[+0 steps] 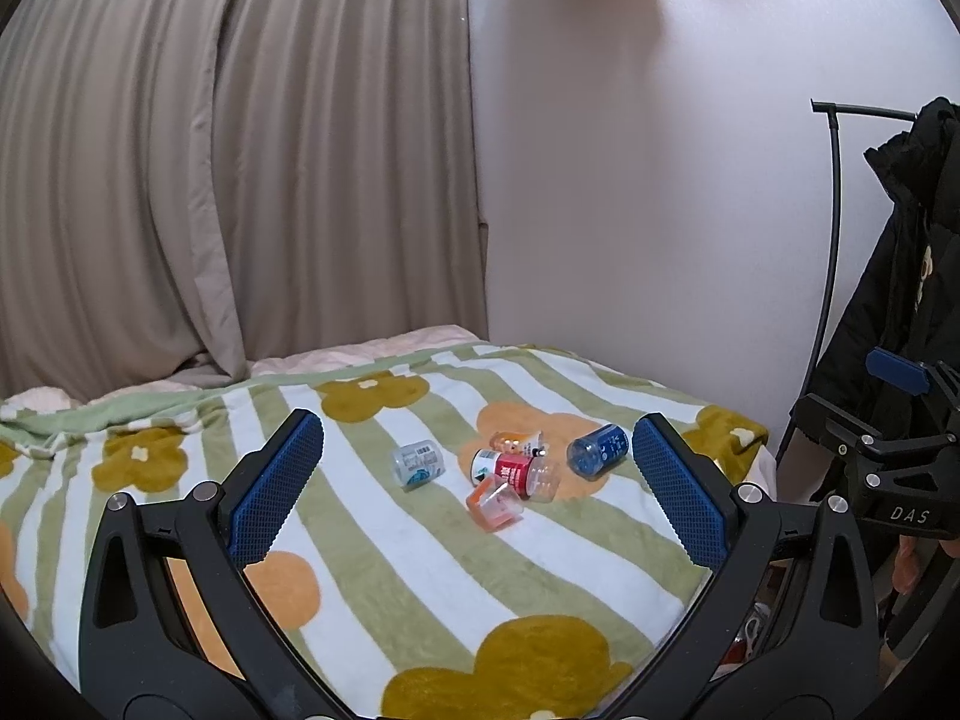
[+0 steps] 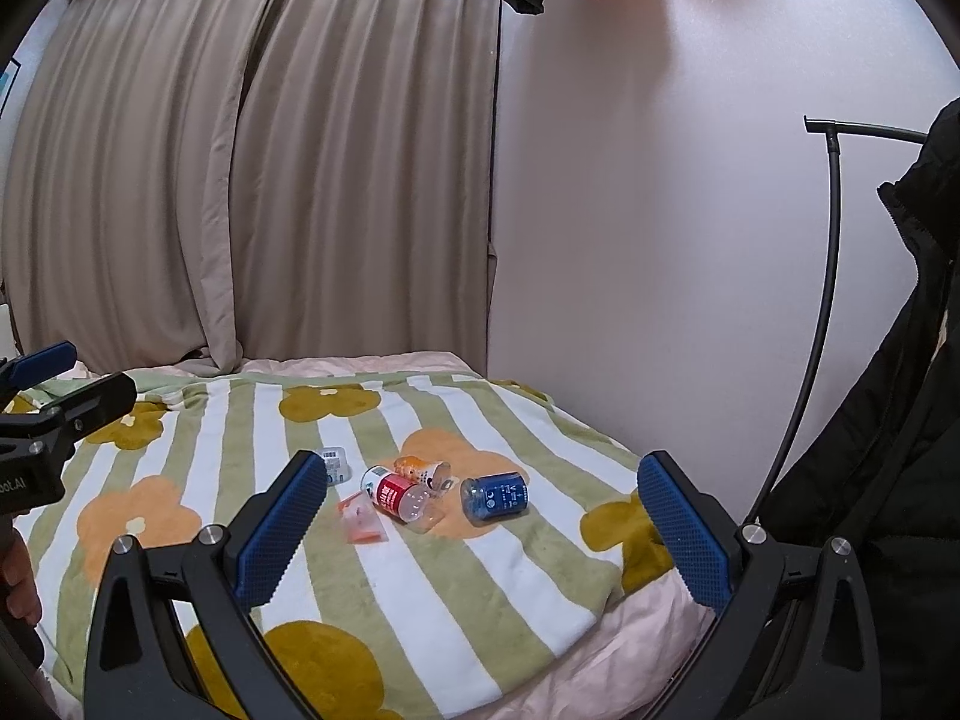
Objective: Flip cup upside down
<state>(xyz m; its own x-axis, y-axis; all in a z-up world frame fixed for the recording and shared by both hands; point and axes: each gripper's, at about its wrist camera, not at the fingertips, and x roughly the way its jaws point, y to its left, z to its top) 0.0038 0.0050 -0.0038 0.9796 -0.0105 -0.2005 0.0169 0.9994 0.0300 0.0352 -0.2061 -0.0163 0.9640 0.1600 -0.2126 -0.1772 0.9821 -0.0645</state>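
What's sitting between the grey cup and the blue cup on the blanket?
In the left wrist view, the red cup and two orange cups lie between them.

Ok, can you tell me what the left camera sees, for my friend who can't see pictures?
Five little plastic cups lie tipped on their sides on a striped flowery blanket: a blue cup, a red cup, an orange cup, a pale cup and another orange one behind. The left gripper is open above the bed, holding nothing.
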